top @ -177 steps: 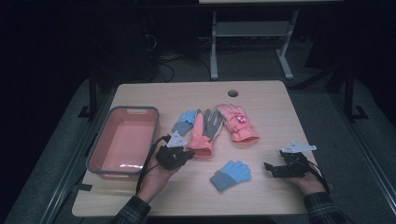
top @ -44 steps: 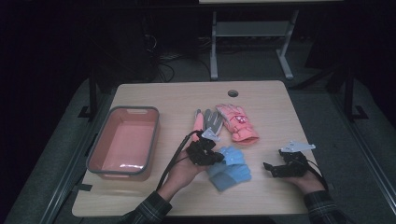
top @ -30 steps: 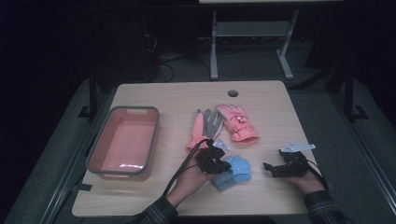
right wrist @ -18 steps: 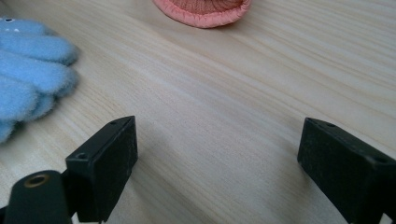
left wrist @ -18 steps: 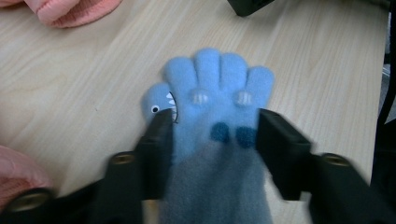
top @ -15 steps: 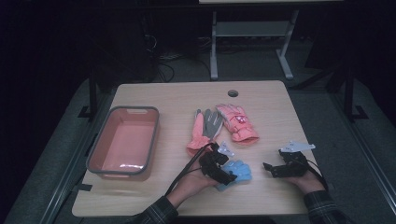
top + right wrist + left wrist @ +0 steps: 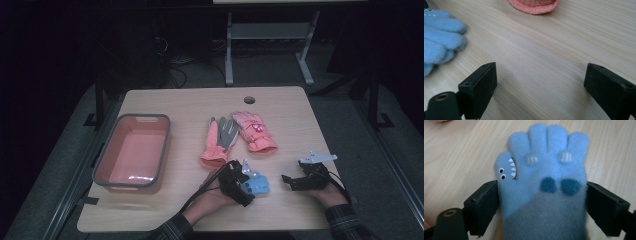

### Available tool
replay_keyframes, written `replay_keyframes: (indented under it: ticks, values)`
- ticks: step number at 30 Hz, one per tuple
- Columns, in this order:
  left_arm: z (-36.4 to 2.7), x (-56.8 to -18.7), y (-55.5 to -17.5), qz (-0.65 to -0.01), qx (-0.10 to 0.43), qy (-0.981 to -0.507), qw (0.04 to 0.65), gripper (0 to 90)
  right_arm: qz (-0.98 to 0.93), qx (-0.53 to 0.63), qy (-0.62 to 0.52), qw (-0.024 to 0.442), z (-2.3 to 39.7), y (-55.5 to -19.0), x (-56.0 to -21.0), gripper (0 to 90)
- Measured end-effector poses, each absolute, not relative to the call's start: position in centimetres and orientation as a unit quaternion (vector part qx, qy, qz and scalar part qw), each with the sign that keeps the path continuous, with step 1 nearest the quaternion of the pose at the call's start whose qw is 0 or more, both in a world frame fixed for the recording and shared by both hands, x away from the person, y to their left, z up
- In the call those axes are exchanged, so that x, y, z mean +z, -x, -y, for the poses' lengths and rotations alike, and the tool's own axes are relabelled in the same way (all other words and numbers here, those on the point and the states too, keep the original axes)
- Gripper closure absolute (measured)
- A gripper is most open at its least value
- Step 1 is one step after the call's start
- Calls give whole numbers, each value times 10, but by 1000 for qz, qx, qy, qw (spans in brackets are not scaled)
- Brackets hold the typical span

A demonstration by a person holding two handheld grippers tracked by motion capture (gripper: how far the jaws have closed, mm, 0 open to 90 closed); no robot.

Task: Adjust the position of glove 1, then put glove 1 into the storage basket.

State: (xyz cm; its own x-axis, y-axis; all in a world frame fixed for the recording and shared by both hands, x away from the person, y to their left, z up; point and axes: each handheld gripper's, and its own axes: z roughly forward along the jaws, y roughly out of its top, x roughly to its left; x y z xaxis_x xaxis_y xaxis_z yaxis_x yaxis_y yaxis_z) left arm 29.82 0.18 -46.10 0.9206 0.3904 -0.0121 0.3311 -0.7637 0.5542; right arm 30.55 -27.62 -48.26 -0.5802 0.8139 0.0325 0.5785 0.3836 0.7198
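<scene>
A fuzzy blue glove [image 7: 544,177] with a small shark face on its thumb lies flat on the wooden table, fingers pointing away from my left gripper [image 7: 541,195]. The jaws have just been opening and now stand wide on either side of the glove's grey cuff. In the high view the left gripper [image 7: 246,186] sits over the blue glove pile [image 7: 259,184] near the front edge. My right gripper [image 7: 289,181] rests on the table to the right, open and empty [image 7: 540,75], with the blue glove's fingers [image 7: 439,32] at its left.
A pink and grey glove [image 7: 220,140] and a pink glove [image 7: 254,131] lie mid-table; a pink cuff [image 7: 534,5] shows ahead of the right gripper. A red tray [image 7: 165,145] with a grey rim stands at the left. A round hole [image 7: 249,100] is near the table's far edge.
My left gripper carried a blue glove from beside the pink gloves to the blue glove at the front, sank onto it and opened its jaws. The right gripper stayed put.
</scene>
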Motion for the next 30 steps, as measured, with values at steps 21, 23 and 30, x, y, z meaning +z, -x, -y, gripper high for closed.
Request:
replay_keyframes:
  ticks: [21,23,30]
  values:
    - [-13,-456,-303,-189,55,-934,299,689,-815,354,-427,167,276,-304,-483,107]
    - [-14,-456,-304,-188,52,-933,301,706,-815,354,-428,167,276,-303,-483,107]
    - [-22,-451,-313,-205,12,-926,316,716,-815,354,-428,166,276,-303,-482,106]
